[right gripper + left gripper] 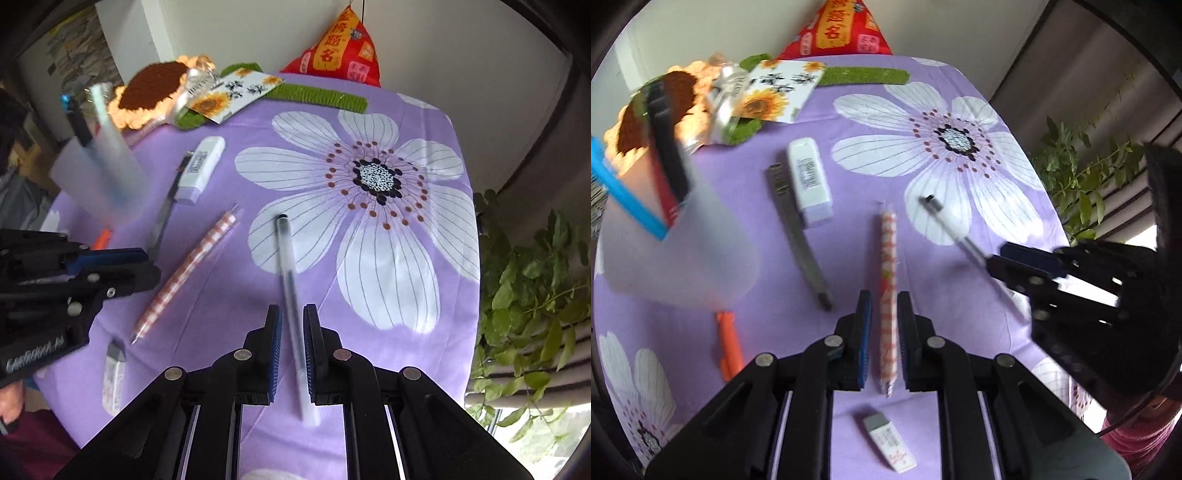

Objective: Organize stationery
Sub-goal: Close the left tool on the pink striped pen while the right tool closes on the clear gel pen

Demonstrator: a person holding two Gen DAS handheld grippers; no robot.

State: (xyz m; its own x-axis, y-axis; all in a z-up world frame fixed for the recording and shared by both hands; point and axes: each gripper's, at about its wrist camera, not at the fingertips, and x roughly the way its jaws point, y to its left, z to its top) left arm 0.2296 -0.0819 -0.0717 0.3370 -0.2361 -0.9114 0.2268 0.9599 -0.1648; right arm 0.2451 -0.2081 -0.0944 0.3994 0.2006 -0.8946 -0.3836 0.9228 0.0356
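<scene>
Bench (849, 122) draped in lilac cloth printed with big white daisies, filling the middle of both views; cream wall behind, leafy green plant (535, 295) at the right edge by a window.

At lower centre of the left view, left tongs (884, 308) parted narrowly, straddling an orange-and-white checked pen (888, 288) lying on the cloth; contact with the pads not clear. At lower centre of the right view, right tongs (292, 325) likewise slightly parted around a clear-barrelled black-capped pen (291, 295) (blurred, grip uncertain).

Left of centre: white rectangular eraser (809, 181) beside a grey metal utility knife (798, 236). Far left: frosted translucent plastic cup (676, 251) holding blue and black pens. Below it, an orange marker (729, 343). Small white-and-grey eraser (890, 441) at the bottom. Upper left: crocheted sunflower (155, 88), sunflower card (232, 92); red printed pouch (340, 55) at top.
</scene>
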